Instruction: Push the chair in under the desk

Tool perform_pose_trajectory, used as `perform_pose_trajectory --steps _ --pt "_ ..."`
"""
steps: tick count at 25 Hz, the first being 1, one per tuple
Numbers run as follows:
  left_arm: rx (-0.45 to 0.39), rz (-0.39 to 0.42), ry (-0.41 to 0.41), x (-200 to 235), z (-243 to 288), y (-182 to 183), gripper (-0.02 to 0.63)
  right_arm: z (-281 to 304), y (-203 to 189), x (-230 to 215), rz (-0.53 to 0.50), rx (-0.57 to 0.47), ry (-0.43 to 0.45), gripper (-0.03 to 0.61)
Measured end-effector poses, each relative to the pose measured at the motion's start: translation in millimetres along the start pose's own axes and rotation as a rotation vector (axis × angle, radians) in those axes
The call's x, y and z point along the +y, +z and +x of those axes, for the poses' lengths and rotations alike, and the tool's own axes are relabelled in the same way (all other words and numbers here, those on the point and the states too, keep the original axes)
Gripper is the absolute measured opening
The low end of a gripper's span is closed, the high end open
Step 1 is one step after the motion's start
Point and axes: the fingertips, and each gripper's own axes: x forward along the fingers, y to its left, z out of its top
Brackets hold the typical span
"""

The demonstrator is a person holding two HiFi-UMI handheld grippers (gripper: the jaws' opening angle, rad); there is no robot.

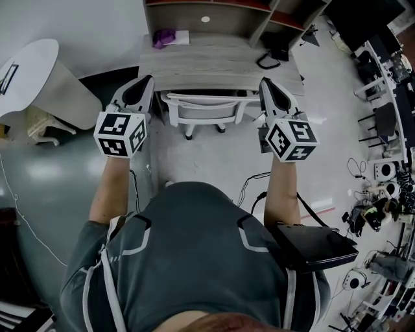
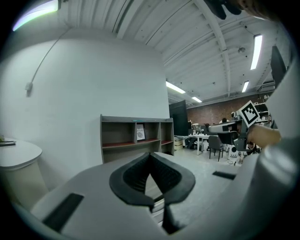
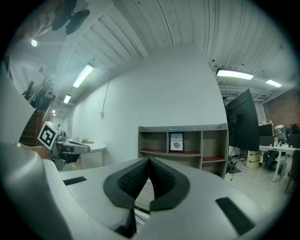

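**Chair at the desk, both grippers level and shut**

Landmark: grey wood-grain desk [image 1: 220,68], top centre of the head view, backed by a grey-brown open shelf unit [image 1: 214,8].

Well to the left of the desk: round white side table [image 1: 32,65].

At the desk's left front corner: left gripper [image 1: 147,80], pale grey with black ribbed pads. Jaws closed tip to tip, nothing between them. Aimed over the desktop toward the shelves.

At the middle of the desk's front edge: white swivel chair with mesh back [image 1: 204,107]. Seat apparently already under the desktop, back rail just beside the front edge, castors [image 1: 189,134] visible on the floor in front. Judged almost or fully tucked in.

At the desk's right front corner: right gripper [image 1: 267,84], same build, likewise shut and empty. No visible contact with the chair back.

Hazards, as judgement only:
- Under a further hard shove, likely to bang the back rail against the desk edge and jolt the purple crumpled object [image 1: 162,37] and black looped cable [image 1: 268,61] on top.
- Under pressure from one side alone, likely to swivel or roll askew.
- On so thin a rail, closed tips prone to slipping over the top.
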Motion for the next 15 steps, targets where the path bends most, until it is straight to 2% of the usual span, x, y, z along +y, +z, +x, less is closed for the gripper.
perform_pose_trajectory --steps 15 --pt "-0.008 0.005 -0.034 -5.7 -6.1 -1.2 0.009 -8.2 -4.1 2.1 0.001 -0.001 -0.048 0.028"
